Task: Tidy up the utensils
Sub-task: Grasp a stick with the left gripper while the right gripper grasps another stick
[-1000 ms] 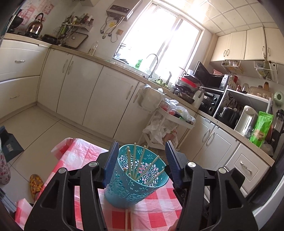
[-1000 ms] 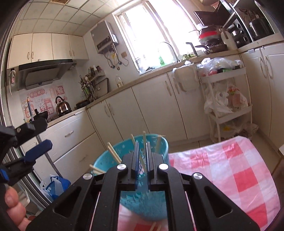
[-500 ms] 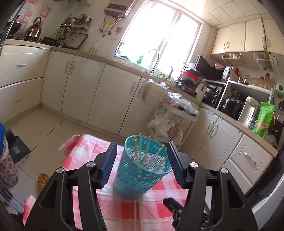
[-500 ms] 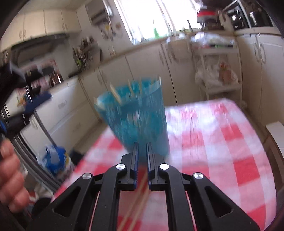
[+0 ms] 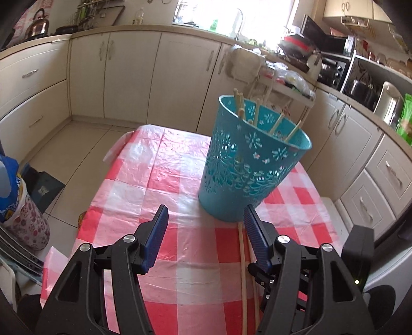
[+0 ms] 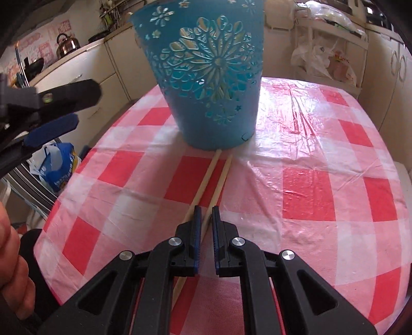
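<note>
Chopsticks (image 6: 215, 177) + teal basket (image 5: 247, 165) on red-checked tablecloth (image 6: 322, 165), kitchen w/ cream cabinets (image 5: 128, 74).

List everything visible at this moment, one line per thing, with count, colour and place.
basket: one, teal, upright on the table, far side
chopsticks in basket: several, pale wood, leaning inside
chopsticks on table: two, pale wood, side by side, running from the basket's base toward the camera
tablecloth: one, red and white check, covers the table
kettle: one, metal, on the counter at left
left gripper: black, blue pads, open, empty
right gripper: black, blue pads, shut, over the two chopsticks
</note>
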{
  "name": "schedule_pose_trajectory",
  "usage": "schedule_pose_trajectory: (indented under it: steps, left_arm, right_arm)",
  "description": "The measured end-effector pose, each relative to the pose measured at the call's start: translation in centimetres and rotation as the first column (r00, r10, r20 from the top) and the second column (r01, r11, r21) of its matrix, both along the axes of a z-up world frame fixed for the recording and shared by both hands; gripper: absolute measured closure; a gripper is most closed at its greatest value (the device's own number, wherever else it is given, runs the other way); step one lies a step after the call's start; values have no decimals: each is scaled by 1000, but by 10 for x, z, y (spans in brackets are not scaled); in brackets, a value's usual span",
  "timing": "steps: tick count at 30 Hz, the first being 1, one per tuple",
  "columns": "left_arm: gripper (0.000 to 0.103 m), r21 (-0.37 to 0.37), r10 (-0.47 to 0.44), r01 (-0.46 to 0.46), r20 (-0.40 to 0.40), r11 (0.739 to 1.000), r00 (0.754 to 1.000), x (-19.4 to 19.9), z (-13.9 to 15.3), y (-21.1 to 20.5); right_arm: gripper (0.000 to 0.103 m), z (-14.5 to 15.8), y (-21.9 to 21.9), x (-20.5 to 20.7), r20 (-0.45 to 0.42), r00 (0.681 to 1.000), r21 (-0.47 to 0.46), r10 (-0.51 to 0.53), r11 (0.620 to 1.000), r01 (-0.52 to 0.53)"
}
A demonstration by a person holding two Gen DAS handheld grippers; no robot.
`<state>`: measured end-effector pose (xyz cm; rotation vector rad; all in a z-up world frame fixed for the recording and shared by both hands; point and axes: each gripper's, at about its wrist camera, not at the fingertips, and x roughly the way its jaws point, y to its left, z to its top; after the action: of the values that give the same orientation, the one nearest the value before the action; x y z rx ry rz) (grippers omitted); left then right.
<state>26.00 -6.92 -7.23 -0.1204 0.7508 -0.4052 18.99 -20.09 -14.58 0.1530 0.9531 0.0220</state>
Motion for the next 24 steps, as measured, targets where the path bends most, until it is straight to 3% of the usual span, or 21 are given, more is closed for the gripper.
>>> schedule_pose_trajectory:
  steps: [6,13,16,17,20,21,24]
  left_arm:
    - [45,127,-100,111,-92,986,991,16,-29,-34]
    - [45,302,-173,210,-143,930,974,23,-68,-82]
    - [46,331,-190,230,-148,915,971,22,-76,-92]
    - [54,329,-197,235,-143,915,970,21,-76,-92]
    - [90,322,-243,277,-142,905,959,17,-73,-95]
    - [97,318,-257,291,-145,902,955,15,-73,-95]
    - [98,300,-262,295,-148,907,954,10,-72,-89]
  right_arm:
    - [96,5,-19,-19,-23,999,9,-23,1000,23]
    - [96,5,-44,-42,-36,997,50,-69,996,70]
    - [96,6,-42,-40,-31,997,44,-69,997,70]
    - [96,6,-41,-40,-27,997,43,-68,997,69]
    - [96,4,-42,-37,-19,997,46,-72,996,73]
    - [96,4,-42,-36,-17,997,45,-73,996,74]
    - [96,5,-42,-33,-16,998,28,-64,998,64]
